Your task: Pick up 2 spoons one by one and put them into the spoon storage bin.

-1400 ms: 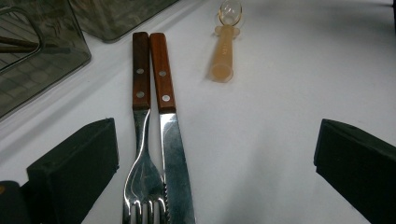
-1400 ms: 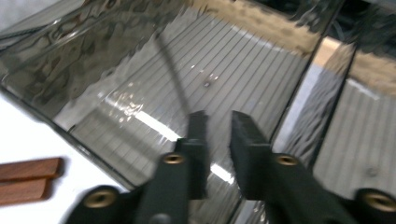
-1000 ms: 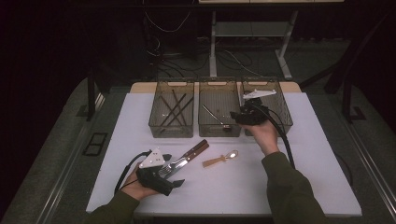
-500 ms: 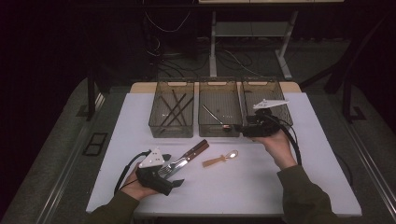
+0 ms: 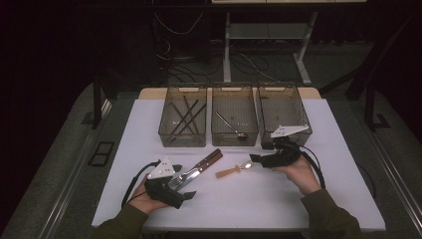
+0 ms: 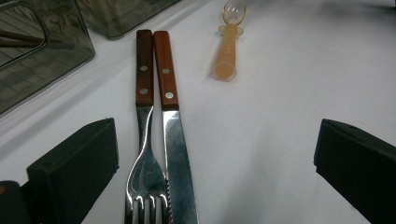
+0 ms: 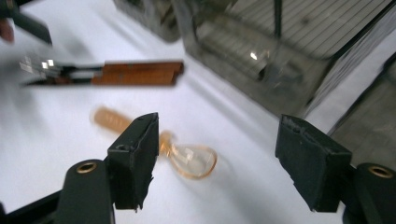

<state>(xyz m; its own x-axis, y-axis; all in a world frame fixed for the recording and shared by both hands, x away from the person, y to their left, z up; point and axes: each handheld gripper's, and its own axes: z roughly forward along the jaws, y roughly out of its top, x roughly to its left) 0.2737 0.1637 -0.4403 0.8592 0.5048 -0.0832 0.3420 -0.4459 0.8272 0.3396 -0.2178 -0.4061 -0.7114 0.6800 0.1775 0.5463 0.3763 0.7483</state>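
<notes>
Both tongs stood open and held nothing: right gripper [image 5: 255,160] had its jaws apart just over the bowl of the small amber spoon [image 5: 234,171], the jaws having just been opening with nothing between them; left gripper [image 5: 183,186] sat wide around the tines of the fork [image 6: 145,154] and the blade of the knife [image 6: 173,144], pads not touching either. Spoon lay on the white table [image 5: 249,204], in front of the middle bin [image 5: 234,130], well clear of the wood-handled pair. Progress, judged: sorting partly done. Left bin [image 5: 182,134] held dark sticks, middle bin one metal utensil, right bin [image 5: 298,127] looked empty; spoon, fork and knife were left to put away. Against the earlier frames: right hand had come down from the right bin to the spoon; left hand, fork and knife unchanged.
</notes>
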